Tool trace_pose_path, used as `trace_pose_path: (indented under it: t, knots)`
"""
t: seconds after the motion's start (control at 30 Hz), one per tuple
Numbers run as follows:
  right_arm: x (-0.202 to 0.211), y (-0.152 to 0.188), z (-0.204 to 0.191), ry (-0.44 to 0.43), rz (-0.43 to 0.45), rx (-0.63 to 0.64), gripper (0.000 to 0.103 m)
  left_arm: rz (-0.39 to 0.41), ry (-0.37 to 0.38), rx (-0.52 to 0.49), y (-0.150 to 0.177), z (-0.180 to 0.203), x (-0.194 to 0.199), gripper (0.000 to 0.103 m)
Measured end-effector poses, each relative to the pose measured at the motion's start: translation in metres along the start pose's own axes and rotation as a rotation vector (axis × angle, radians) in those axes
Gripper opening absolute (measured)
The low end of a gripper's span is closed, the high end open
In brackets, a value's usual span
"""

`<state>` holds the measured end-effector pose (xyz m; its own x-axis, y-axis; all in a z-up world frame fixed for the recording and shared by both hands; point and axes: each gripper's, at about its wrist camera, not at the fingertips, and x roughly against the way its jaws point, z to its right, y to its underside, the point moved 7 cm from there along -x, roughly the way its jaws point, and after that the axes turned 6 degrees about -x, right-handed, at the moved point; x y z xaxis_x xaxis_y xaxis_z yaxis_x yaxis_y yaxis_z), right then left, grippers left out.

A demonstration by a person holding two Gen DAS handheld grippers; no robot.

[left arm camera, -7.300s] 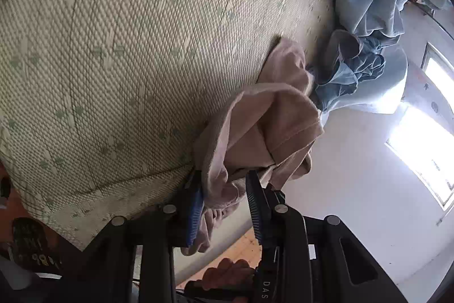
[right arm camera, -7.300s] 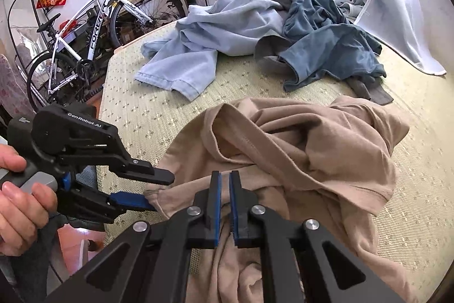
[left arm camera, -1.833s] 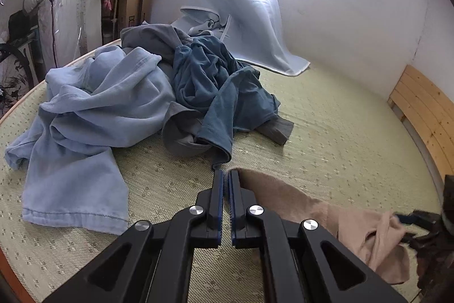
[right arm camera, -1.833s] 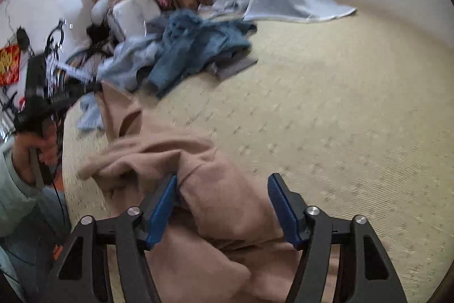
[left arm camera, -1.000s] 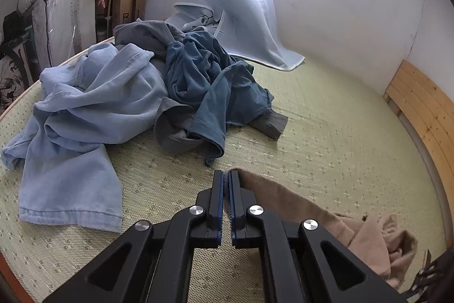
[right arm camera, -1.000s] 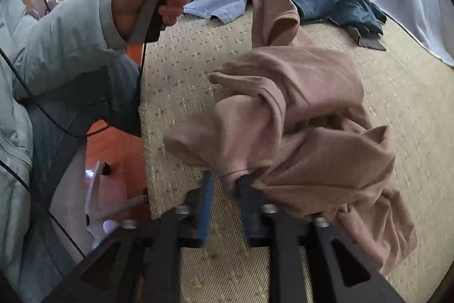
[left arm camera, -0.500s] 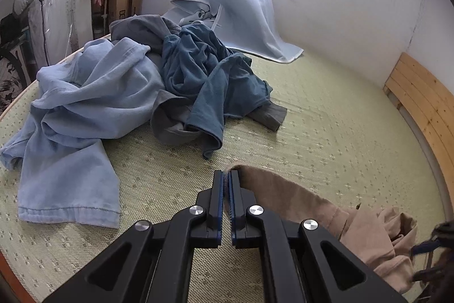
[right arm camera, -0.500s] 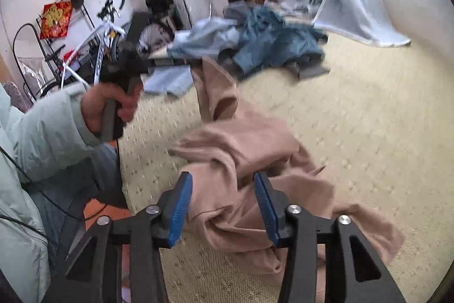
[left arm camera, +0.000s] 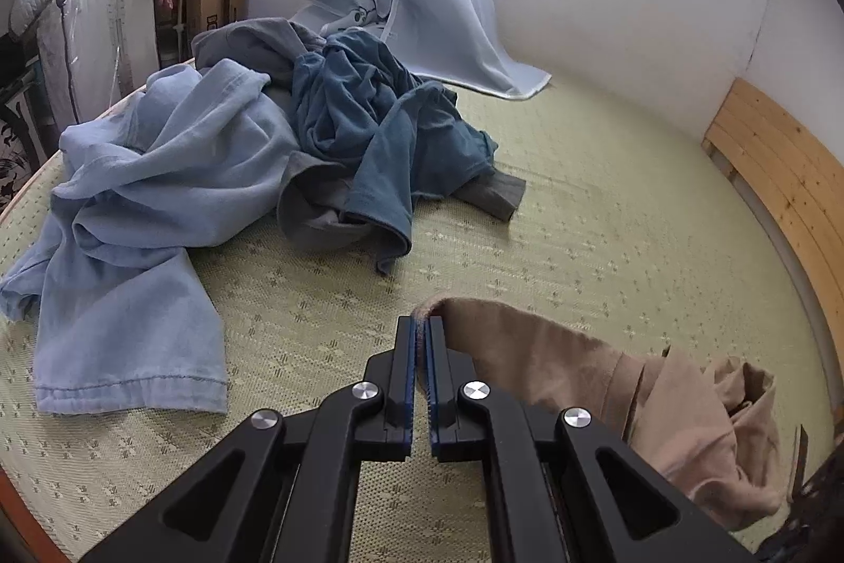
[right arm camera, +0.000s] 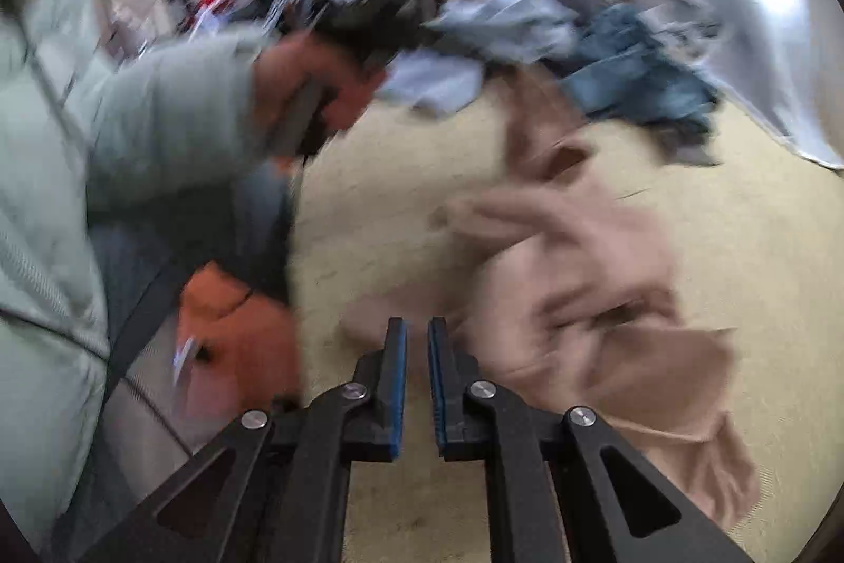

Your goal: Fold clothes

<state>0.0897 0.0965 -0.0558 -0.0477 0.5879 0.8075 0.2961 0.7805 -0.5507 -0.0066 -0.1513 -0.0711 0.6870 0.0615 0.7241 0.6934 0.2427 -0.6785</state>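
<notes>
An edge of the tan shirt point(left arm camera: 533, 357) is pinched between the pressed-together fingers of the left gripper point(left arm camera: 420, 325), the rest trailing crumpled toward 4 o'clock over the woven mat point(left arm camera: 606, 215). The right gripper point(right arm camera: 416, 325) is seen nearly closed, with nothing between its 2 fingers. With 1 hold only, the shirt could be dragged into a bunch, or tugged free if pulled sharply.

A crumpled tan cotton T-shirt point(left arm camera: 606, 368) trails toward four o'clock over the woven mat, one edge pinched up. At eleven o'clock, well apart, lies a heap of light-blue, dark-blue and grey garments point(left arm camera: 253, 151).
</notes>
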Motion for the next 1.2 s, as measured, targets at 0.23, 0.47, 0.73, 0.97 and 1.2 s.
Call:
trace_pose_path:
  t: [0.23, 0.47, 0.73, 0.97, 1.2]
  knots:
    - [0.012, 0.004, 0.017, 0.023, 0.029, -0.073, 0.012, 0.003, 0.009, -0.007, 0.000, 0.004, 0.002, 0.002]
    - [0.047, -0.006, 0.048, 0.053, 0.164, -0.191, 0.038, 0.003, 0.012, -0.013, 0.000, 0.005, 0.003, 0.002]
    - [0.034, -0.012, 0.058, 0.054, 0.124, -0.226, 0.039, 0.003, 0.017, -0.009, 0.001, 0.000, 0.005, 0.003]
    - [0.017, -0.010, 0.074, 0.037, 0.085, -0.254, 0.039, 0.003, 0.022, -0.007, 0.002, -0.005, 0.008, 0.002]
    - [0.002, -0.009, 0.072, 0.058, 0.032, -0.223, 0.029, 0.015, 0.024, -0.001, -0.001, -0.010, 0.014, 0.003]
